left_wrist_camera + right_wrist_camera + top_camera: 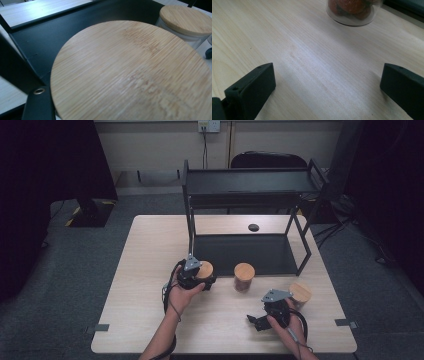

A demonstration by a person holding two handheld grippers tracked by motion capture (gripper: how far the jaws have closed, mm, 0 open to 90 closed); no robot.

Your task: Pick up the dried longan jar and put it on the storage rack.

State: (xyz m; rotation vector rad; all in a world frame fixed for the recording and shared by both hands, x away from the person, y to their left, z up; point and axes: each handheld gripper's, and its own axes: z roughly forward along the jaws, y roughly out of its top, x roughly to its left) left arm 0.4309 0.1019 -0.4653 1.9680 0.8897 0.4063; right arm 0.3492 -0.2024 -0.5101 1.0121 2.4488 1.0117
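Note:
Three glass jars with bamboo lids stand on the wooden table (145, 270). My left gripper (204, 280) is at the left jar (204, 269), right in front of the black rack's lower shelf (240, 251). Its lid (130, 75) looms close in the left gripper view and hides the jaws, which appear shut on the jar. The middle jar (244, 276) (186, 20) stands free beside it. My right gripper (254, 321) (328, 72) lies low near the front edge, open wide over bare wood. The right jar (300, 294) stands just behind that hand. A jar with reddish-brown contents (354, 10) stands ahead of the jaws.
A black two-tier metal rack (250, 182) stands at the table's far side, its lower shelf (75, 27) level with the tabletop. A small black round object (253, 227) lies behind it. A dark chair (267, 160) stands beyond the table.

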